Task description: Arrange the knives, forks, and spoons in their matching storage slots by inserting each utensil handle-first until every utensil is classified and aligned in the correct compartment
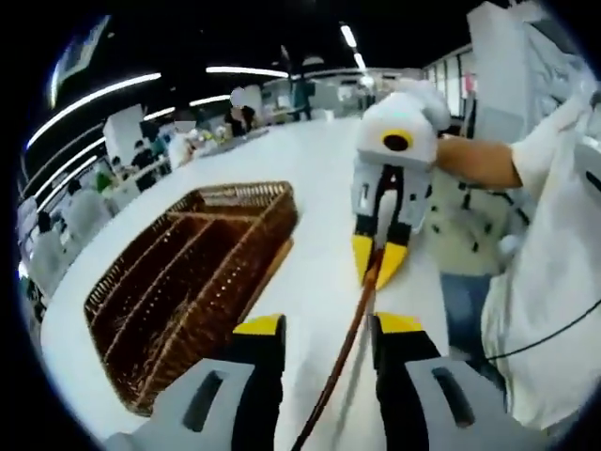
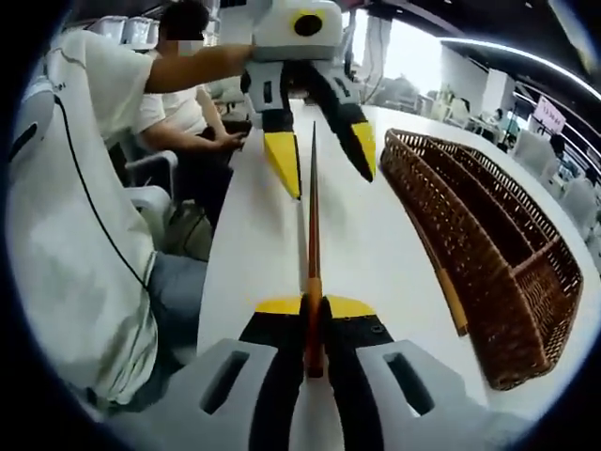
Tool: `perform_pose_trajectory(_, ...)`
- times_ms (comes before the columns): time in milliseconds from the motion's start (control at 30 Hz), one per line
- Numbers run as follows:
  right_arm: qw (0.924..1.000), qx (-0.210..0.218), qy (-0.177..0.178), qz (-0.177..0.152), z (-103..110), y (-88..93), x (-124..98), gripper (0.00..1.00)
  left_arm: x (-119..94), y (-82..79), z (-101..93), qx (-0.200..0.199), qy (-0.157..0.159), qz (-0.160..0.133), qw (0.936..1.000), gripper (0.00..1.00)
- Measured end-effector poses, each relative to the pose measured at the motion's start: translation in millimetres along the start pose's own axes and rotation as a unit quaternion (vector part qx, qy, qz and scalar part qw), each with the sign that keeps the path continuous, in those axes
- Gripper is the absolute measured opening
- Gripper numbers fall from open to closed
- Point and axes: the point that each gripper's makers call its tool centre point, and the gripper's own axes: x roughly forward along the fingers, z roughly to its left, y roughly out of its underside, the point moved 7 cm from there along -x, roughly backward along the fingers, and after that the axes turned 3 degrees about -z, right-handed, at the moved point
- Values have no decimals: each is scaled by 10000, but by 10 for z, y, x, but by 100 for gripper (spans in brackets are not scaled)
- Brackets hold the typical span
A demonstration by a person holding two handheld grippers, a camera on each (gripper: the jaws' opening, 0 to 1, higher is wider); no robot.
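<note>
A long slim utensil with a brown handle (image 2: 314, 216) hangs in the air over the white table; its kind is unclear. My right gripper (image 2: 315, 305) is shut on one end of it. In the left gripper view that gripper (image 1: 378, 258) comes in from the upper right, pinching the utensil (image 1: 349, 338). My left gripper (image 1: 329, 324) is open, its jaws on either side of the shaft without touching it. In the right gripper view the left gripper (image 2: 322, 155) straddles the utensil's far end. The wicker tray (image 1: 255, 263) with long compartments lies on the table beside both.
A second wooden-handled utensil (image 2: 451, 299) lies on the table against the tray's wall (image 2: 423, 197). A person in a white shirt (image 2: 103, 235) stands at the table's edge and another sits on chairs (image 2: 188, 113) nearby. More people sit at the far end (image 1: 239, 113).
</note>
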Motion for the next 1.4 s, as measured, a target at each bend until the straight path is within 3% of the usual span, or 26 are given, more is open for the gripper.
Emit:
perform_pose_trajectory(67, 10000, 43, 28, -20, 13, 0, -3, 6, -24, -5, 4, -9, -116, -113, 9999, 48)
perform_pose_trajectory(200, 9996, 246, 159, -61, -7, 19, -20, 6, -135, 6, 34, -75, -724, -440, 9964, 66)
perform_pose_trajectory(267, 9992, 330, 194, -103, -36, 19, -39, 6, -177, 54, 69, -469, -1042, -486, 9923, 76)
perform_pose_trajectory(333, 9986, 416, 283, -152, -63, 15, -62, 6, -199, 94, 92, -846, -1190, -714, 9867, 83)
perform_pose_trajectory(400, 9983, 434, 333, -204, -64, 6, -79, 6, -224, 138, 116, -1096, -1299, -885, 9815, 83)
perform_pose_trajectory(567, 9978, 453, 448, -181, -51, 10, -122, 6, -276, 200, 154, -1105, -1507, -959, 9777, 87)
perform_pose_trajectory(600, 9976, 475, 469, -196, -66, 6, -132, 6, -297, 193, 176, -1052, -1652, -1115, 9743, 89)
perform_pose_trajectory(733, 9966, 552, 581, -176, -93, 13, -182, 6, -318, 239, 193, -1286, -1762, -1208, 9684, 95)
perform_pose_trajectory(1133, 9881, 1181, 937, -314, -40, -9, -370, 6, -247, 338, 164, -1222, -2244, -1050, 9611, 99)
perform_pose_trajectory(1233, 9844, 1340, 1092, -316, -134, -1, -418, 6, -228, 360, 166, -1306, -2307, -977, 9593, 99)
perform_pose_trajectory(1300, 9759, 1645, 1401, -290, -253, 17, -486, 6, -214, 356, 147, -1327, -2340, -1024, 9577, 99)
perform_pose_trajectory(1367, 9753, 1629, 1465, -273, -324, 16, -522, 6, -214, 365, 147, -1270, -2426, -970, 9569, 99)
perform_pose_trajectory(1400, 9694, 1830, 1605, -332, -403, 9, -562, 6, -214, 379, 144, -1265, -2492, -944, 9555, 98)
